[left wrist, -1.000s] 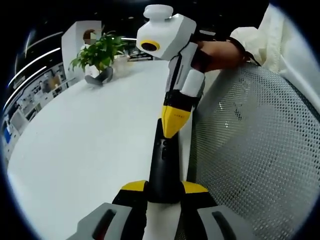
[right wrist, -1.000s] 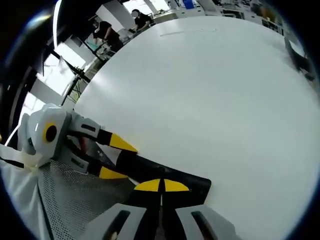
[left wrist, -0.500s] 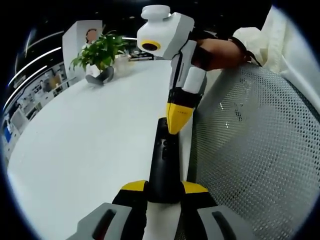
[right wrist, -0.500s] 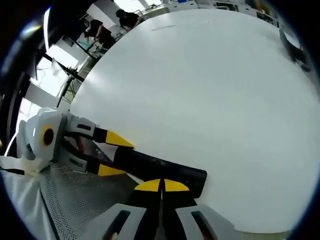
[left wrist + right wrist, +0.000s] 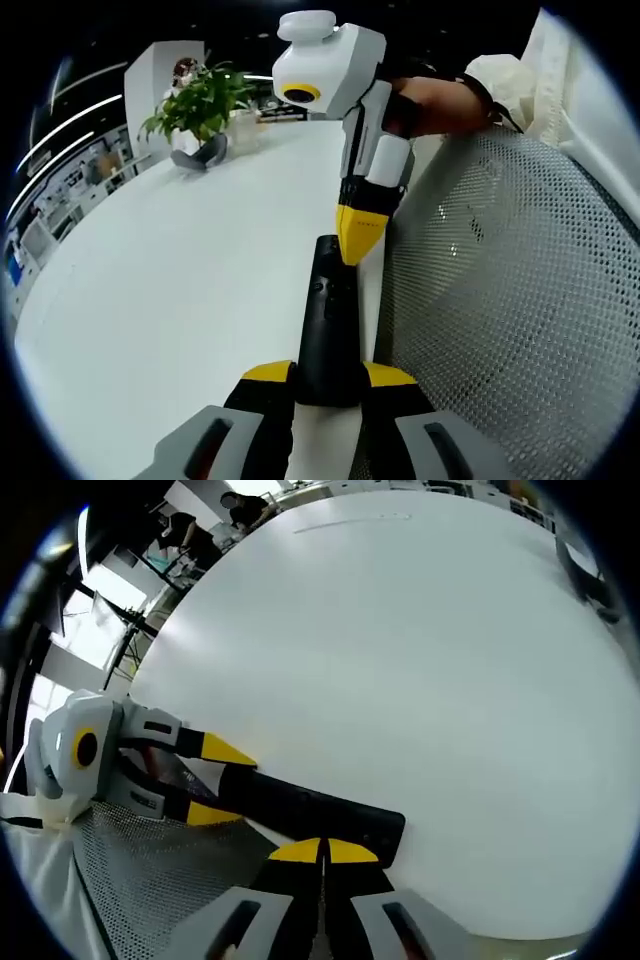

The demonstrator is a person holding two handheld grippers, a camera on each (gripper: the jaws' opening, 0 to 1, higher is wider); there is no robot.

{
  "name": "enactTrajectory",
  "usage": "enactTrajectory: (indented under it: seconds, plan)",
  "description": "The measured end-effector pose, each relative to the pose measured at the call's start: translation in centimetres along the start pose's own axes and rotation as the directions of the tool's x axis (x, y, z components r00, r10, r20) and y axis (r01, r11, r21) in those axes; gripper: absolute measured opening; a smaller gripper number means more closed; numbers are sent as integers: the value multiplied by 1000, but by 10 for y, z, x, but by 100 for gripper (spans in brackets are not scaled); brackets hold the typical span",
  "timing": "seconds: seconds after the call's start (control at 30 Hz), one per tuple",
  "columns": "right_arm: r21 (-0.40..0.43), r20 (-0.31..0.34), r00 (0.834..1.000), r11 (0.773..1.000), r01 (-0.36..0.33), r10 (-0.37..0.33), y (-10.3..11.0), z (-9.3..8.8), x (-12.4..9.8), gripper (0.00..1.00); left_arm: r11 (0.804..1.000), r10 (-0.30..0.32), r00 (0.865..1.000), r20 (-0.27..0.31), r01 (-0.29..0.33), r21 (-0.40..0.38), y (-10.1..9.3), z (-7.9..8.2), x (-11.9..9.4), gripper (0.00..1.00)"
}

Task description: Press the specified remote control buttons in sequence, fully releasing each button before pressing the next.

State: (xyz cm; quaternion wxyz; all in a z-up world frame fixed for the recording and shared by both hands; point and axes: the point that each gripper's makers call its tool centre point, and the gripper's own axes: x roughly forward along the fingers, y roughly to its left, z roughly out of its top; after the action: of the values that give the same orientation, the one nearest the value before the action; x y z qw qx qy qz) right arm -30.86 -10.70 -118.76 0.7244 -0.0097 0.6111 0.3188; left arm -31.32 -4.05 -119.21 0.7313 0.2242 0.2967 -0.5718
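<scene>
A black remote (image 5: 326,320) lies lengthwise along the white table's edge, and my left gripper (image 5: 328,376) is shut on its near end. My right gripper (image 5: 357,245) comes down from above, held by a hand. Its yellow tips are shut together and sit at the remote's far end, above the small buttons (image 5: 322,292). In the right gripper view the remote (image 5: 310,810) runs across just ahead of my own shut tips (image 5: 322,852). There the left gripper (image 5: 218,782) clamps the remote from the left. I cannot tell whether a button is pressed down.
The white table (image 5: 180,280) stretches away to the left. A potted plant (image 5: 200,105) stands at its far end. A grey mesh chair back (image 5: 510,300) fills the right side, beside the remote. People stand far behind the table (image 5: 190,530).
The right gripper's tip has crept a little along the remote toward its far end. The left gripper keeps its hold on the remote.
</scene>
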Motion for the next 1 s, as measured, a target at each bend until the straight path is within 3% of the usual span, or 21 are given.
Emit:
enactTrajectory:
  seconds: [0.3, 0.77, 1.0]
  plan:
    - [-16, -4, 1000, 1000, -1, 1, -2, 0, 0, 0, 1000, -2, 1000, 0, 2, 3, 0, 0, 0, 25]
    - [30, -2, 1000, 999, -21, 21, -1, 0, -1, 0, 1000, -2, 1000, 1, 2, 8, 0, 0, 0, 25]
    - [26, 95, 995, 1000, -8, 6, -5, 15, -8, 0, 1000, -7, 1000, 1, 7, 15, -1, 1, 1, 25]
